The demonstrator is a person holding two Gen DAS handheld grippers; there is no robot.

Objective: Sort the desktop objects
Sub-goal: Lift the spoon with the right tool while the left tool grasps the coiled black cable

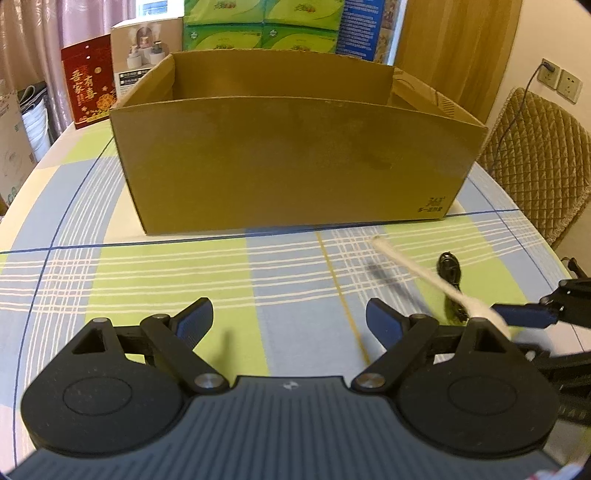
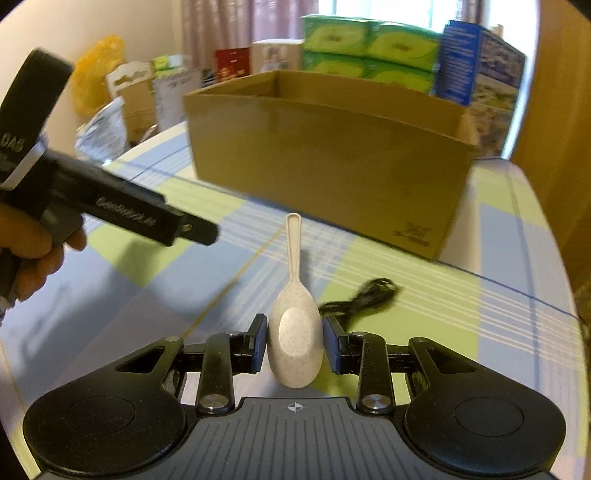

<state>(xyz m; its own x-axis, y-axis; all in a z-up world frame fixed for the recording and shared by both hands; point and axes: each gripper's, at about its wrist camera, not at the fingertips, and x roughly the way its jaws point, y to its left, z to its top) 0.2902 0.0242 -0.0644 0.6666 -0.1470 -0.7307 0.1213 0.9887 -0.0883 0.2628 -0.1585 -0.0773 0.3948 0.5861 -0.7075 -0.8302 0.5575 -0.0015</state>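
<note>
Right tongs (image 2: 294,345): closed narrowly on the bowl of a speckled beige plastic spoon (image 2: 295,339); the bowl is clamped between the two blue pads, and the handle is pointed forward, away from the camera, towards the box.
Left tongs (image 1: 289,323): spread wide, with nothing held between the blue pads; they are held above the checked cloth.
Spoon position: lifted clear of the worktop; in the left wrist view it is seen at the right edge, with its handle slanted up and to the left.
Hand (image 2: 27,254): a person's hand is seen at the left of the right wrist view, wrapped around the handle of the left tool.
Black cable (image 2: 364,295): a small coiled bundle is laid on the cloth just beyond the spoon, slightly to its right.
Worktop (image 1: 110,273): covered by a blue, green and white checked cloth.
Cardboard box (image 1: 295,162): open-topped, set on the worktop beyond the cable.
Background: green tissue packs (image 1: 258,26) and a red carton (image 1: 88,88) are stacked behind the box.
</note>
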